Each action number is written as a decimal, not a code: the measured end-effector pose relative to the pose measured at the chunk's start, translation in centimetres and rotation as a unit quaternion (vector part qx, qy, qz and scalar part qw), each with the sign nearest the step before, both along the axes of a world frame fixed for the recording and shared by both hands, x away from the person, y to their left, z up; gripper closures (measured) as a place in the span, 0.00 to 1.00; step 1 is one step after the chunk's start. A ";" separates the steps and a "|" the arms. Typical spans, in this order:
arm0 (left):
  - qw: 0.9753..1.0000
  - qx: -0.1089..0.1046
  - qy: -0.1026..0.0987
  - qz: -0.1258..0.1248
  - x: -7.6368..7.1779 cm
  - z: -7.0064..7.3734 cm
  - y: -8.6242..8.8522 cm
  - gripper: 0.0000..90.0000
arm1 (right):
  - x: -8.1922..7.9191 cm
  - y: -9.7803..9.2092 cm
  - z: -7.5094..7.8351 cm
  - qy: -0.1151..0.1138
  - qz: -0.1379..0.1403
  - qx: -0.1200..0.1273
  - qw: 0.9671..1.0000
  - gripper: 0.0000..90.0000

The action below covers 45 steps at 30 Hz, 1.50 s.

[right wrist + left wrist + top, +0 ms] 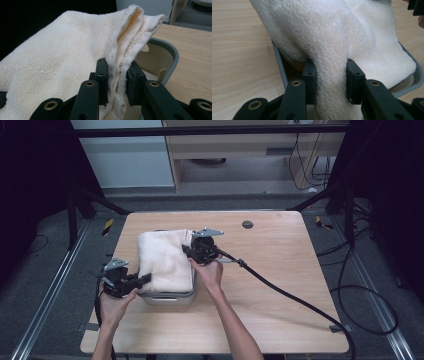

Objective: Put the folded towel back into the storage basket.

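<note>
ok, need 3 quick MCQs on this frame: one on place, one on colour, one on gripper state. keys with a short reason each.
1. Where does the towel lie?
A. over the grey bin
B. on the floor
C. hanging off the table edge

2. What colour is the towel?
A. blue
B. cream
C. red

3. What are the left gripper and right gripper doing?
A. both open above the towel
B. one shut on the cable
C. each shut on a fold of towel

Key:
1 A, the high view shows it draped across the bin on the table.
2 B, it is cream in all views.
3 C, each gripper view shows cloth pinched between the jaws.
</note>
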State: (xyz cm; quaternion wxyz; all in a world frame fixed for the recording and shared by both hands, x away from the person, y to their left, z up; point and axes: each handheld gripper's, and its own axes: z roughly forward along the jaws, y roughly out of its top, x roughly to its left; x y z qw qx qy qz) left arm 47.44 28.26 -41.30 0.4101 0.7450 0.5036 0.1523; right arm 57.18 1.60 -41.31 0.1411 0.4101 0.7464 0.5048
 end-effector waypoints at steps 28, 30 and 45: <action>0.998 0.021 -0.055 0.034 -0.3 1.5 0.2 0.54 | -0.8 -1.3 0.6 -0.050 -0.012 -0.036 0.998 0.54; 0.997 0.017 -0.070 0.039 -0.7 2.2 0.3 0.53 | -1.0 -1.9 1.2 -0.061 -0.016 -0.037 0.997 0.51; 0.992 0.012 -0.103 0.075 -1.0 2.5 2.5 0.33 | -3.5 -10.9 3.3 -0.088 -0.043 -0.017 0.995 0.22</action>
